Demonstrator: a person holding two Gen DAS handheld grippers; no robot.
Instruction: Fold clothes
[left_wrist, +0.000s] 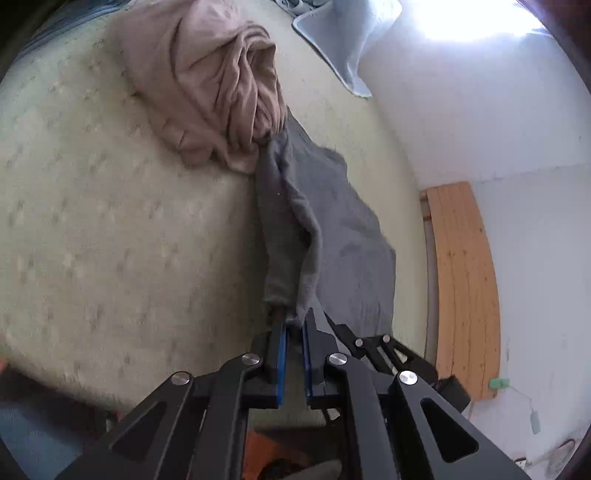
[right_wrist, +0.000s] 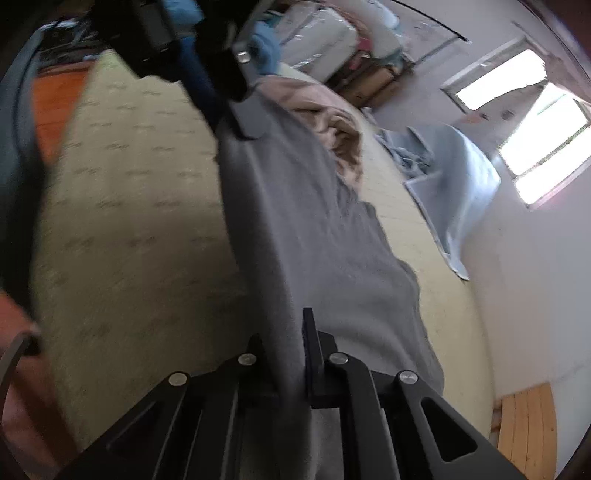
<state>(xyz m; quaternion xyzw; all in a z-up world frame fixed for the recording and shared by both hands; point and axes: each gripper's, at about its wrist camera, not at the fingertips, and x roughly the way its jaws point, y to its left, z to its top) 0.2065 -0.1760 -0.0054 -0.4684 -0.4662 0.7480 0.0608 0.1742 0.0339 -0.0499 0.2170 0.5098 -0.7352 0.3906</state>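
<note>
A grey garment (left_wrist: 332, 221) lies along the right side of a cream mattress (left_wrist: 110, 240), with its near edge lifted. My left gripper (left_wrist: 294, 321) is shut on a bunched corner of that edge, gripped between its blue pads. Part of my right gripper (left_wrist: 347, 332) shows just to its right. In the right wrist view the grey garment (right_wrist: 314, 221) stretches as a taut fold from my right gripper (right_wrist: 288, 328), which is shut on it, up to my left gripper (right_wrist: 243, 125). A crumpled pink-beige garment (left_wrist: 214, 85) lies beyond the grey one, touching its far end.
A pale blue sheet (right_wrist: 454, 177) hangs over the mattress's far right edge. Bare wooden bed slats (left_wrist: 465, 288) show past the right side, beside a white wall. Boxes and bags (right_wrist: 332, 40) are stacked at the far end, under a bright window (right_wrist: 517, 129).
</note>
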